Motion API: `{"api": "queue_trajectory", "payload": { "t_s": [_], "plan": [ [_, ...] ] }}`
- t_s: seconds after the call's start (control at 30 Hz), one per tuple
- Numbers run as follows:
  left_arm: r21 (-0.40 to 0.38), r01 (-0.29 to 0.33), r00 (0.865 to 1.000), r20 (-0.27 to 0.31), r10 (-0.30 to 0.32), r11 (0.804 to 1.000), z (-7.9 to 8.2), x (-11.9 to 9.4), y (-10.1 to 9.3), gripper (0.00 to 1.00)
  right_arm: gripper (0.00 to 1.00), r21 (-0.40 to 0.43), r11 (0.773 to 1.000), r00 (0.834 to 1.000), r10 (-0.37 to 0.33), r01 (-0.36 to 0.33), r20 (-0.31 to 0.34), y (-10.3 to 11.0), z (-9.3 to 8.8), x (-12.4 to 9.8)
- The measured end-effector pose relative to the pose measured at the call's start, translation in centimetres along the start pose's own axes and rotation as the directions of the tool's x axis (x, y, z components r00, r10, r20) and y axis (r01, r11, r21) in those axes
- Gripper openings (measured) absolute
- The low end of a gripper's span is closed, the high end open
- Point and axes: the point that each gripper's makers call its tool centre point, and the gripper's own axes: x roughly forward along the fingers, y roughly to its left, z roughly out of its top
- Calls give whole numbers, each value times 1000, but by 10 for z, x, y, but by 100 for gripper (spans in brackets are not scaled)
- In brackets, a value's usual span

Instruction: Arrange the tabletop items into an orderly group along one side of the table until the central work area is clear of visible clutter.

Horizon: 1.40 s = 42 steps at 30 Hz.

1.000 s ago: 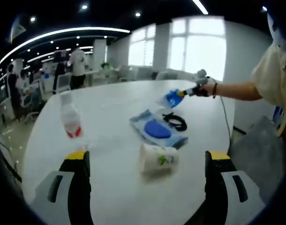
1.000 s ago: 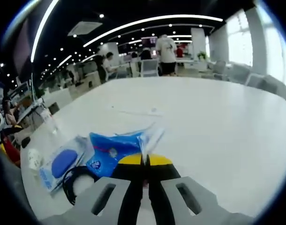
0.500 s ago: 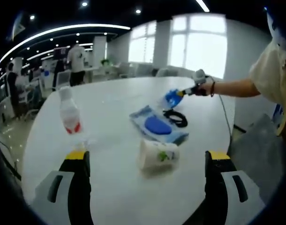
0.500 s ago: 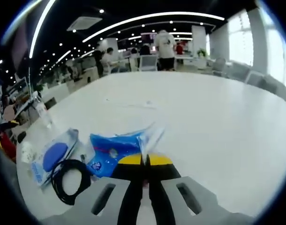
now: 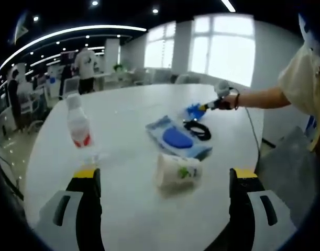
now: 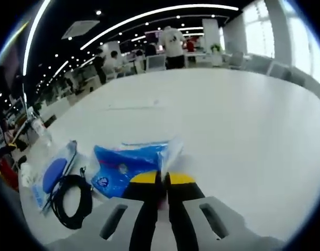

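Right tongs [image 6: 162, 180] are pressed together on the edge of a crinkled blue plastic pouch with a clear sealed flap [image 6: 129, 164], which lies on the white oval tabletop [image 6: 243, 130] just ahead of the yellow tips; small white marks on the pouch are too blurred to read. Left tongs [image 5: 162, 175] stand spread wide and hold nothing, low over the near edge of the tabletop. Between those spread jaws, near that edge, a white paper cup with a green printed logo [image 5: 176, 172] lies on its side; the logo cannot be made out. Just beyond the cup lies a flat clear packet with a dark blue oval inside [image 5: 175, 139], and a coiled black cable [image 5: 197, 129] sits touching the packet's far side. Toward the left edge a clear plastic bottle with a red label [image 5: 78, 127] stands upright, well apart from the rest; its label text is unreadable. In the left gripper view a person's hand [image 5: 230, 99] grips the right tongs at the tabletop's far right edge, with the pouch partly hidden behind the cable.
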Motion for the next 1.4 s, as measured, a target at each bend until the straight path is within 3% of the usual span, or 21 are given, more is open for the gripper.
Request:
{"api": "queue_trajectory", "payload": {
  "t_s": [0.3,0.5,0.67,0.93,1.07,1.2,1.4],
  "plan": [
    [5,15,1000,-11,-15,1000,-2,3,-4,99,10,-2,999,998,-51,51,-49,-4,-8,2],
    [9,19,1000,-14,-18,1000,-2,3,-5,99,21,-41,995,992,-91,88,-87,-7,-12,1],
    [13,20,1000,-16,-20,1000,-2,3,-6,100,39,-44,992,987,-119,115,-109,-12,-15,-1],
    [10,13,1000,-9,-13,1000,-1,2,-3,100,60,-4,991,990,-132,132,-58,-14,1,-9],
    [13,17,1000,-9,-17,1000,-1,3,-4,100,75,106,989,995,-97,100,-25,-5,7,-11],
    [21,9,1000,-7,-9,1000,0,2,-2,100,87,102,992,997,-79,81,-26,3,8,-15],
    [16,6,1000,9,-6,1000,3,0,-1,100,98,119,992,999,-42,43,-17,19,13,-19]
  ]
}}
